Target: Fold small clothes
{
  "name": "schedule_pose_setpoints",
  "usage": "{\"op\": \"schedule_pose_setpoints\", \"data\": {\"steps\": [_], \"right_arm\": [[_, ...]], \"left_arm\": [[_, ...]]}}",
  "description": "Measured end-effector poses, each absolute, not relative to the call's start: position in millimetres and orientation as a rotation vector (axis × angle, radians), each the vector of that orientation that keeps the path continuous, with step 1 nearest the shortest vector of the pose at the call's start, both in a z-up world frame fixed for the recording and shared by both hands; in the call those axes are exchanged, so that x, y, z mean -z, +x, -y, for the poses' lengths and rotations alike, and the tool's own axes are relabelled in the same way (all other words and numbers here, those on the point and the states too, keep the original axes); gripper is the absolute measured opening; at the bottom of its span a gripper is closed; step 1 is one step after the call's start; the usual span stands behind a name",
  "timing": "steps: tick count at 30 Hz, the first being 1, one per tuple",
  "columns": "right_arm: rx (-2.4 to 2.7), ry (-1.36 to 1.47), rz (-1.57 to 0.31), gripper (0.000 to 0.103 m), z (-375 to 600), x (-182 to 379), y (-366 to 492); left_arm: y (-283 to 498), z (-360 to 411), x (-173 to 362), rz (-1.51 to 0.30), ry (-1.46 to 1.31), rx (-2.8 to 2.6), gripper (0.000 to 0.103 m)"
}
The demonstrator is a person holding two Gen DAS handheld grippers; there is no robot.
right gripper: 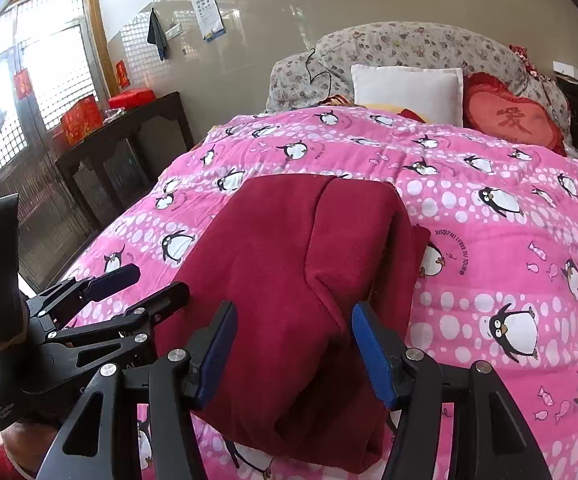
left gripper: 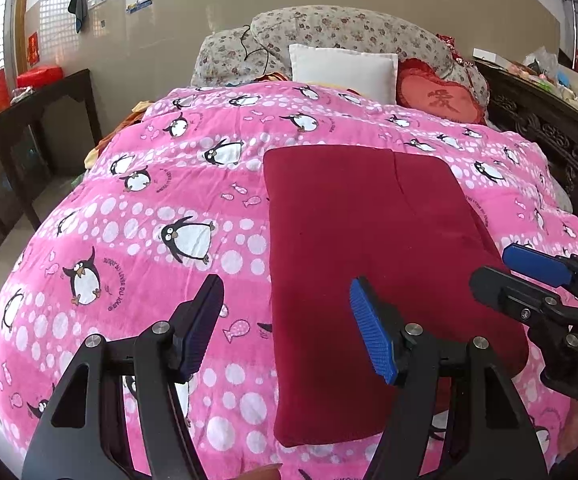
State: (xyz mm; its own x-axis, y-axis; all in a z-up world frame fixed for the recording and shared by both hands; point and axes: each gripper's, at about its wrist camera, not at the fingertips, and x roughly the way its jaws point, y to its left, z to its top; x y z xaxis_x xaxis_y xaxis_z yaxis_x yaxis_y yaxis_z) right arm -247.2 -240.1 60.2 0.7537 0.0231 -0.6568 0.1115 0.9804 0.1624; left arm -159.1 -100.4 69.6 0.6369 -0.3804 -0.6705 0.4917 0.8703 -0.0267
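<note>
Left tongs [left gripper: 289, 328] agape, right tongs [right gripper: 295, 354] agape, red garment [left gripper: 369, 260] folded

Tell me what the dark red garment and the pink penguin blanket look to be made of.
Dark red garment: probably fleece or a brushed knit; its surface is matte and fuzzy, and its folds are thick and soft. Pink penguin blanket: looks like plush printed fleece, with a napped, slightly quilted surface. Neither fibre can be confirmed.

Matt fleecy red cloth [left gripper: 369, 260] on plush printed blanket [left gripper: 149, 200]
</note>
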Motion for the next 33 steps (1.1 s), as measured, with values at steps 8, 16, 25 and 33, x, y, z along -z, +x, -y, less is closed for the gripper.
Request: {"op": "schedule_pose_setpoints", "data": {"steps": [8, 16, 25, 33], "right_arm": [[0.05, 0.207, -0.722, 0.058, 240.8, -58.8, -247.1], [0.047, 0.207, -0.723, 0.058, 239.4, -57.7, -247.0], [0.046, 0.212, -0.724, 0.058, 240.9, -57.0, -247.1], [0.045, 0.218, -0.726, 0.058, 241.0, -55.3, -248.3]], "left_arm": [[-158.3, 101.0, -69.4, -0.726, 0.168, 0.503, 0.066], [-158.6, 102.7, -69.2, -0.729, 0.168, 0.502, 0.066], [-160.7, 108.3, -68.1, -0.731, 0.176, 0.511, 0.066], [-160.3, 108.3, -68.2, -0.729, 0.173, 0.517, 0.066]]}}
